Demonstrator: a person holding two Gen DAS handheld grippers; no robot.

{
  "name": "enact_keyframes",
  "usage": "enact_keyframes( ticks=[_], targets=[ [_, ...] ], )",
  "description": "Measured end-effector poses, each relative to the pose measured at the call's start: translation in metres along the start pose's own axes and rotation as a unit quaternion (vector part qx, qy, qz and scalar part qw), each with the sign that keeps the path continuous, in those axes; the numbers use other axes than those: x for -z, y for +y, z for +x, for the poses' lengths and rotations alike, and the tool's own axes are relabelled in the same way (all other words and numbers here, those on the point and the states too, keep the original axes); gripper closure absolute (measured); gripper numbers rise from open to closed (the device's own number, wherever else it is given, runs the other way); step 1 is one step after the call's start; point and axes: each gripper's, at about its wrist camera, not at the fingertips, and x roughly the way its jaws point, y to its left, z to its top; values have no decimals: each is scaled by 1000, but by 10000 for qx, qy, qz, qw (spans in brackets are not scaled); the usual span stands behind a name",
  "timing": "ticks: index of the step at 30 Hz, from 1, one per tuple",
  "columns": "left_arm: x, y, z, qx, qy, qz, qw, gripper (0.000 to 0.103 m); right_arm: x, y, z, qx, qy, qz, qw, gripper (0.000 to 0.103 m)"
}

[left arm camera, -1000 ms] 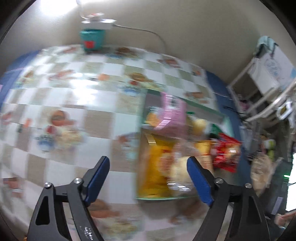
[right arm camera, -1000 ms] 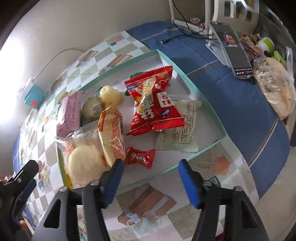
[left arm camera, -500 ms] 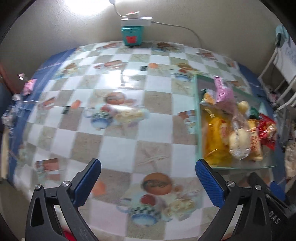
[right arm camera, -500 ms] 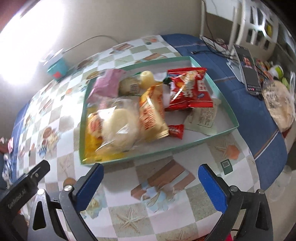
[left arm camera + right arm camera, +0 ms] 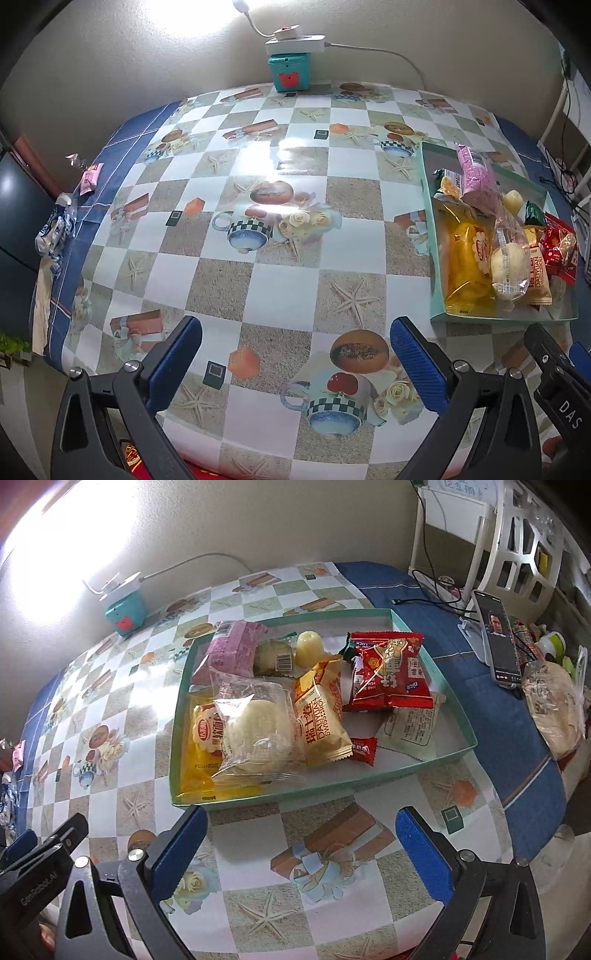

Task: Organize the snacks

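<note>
- Blue-padded fingers of the left gripper stand spread wide, nothing between them; they hang over the bare checked tablecloth.
- Right gripper likewise released and empty, poised above the cloth just short of the near wall of the green tray.
- Tray holds the snacks in a heap: a clear-wrapped pale bun lies on a yellow packet, of which only the left part and near edge show.
- Beside the bun, an orange Swiss-roll pack; a red packet overlaps a white sachet whose print is too small to read.
- Small red candy sits by the Swiss roll's near corner.
- Pink wrapper at the far left corner partly covers a round item; a dark green wrapper behind the red packet is mostly hidden.
- Phone on a stand rests on the blue cloth right of the tray.
- Teal box stands at the wall.
</note>
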Motion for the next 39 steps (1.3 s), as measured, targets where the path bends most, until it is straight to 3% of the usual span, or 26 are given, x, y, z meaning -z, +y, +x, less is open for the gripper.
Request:
enact_keyframes(
  ticks=[39],
  targets=[
    [-2, 2, 9, 95, 288, -11, 9995, 1, -1, 13, 4, 137, 32, -339, 9993, 0]
  ],
)
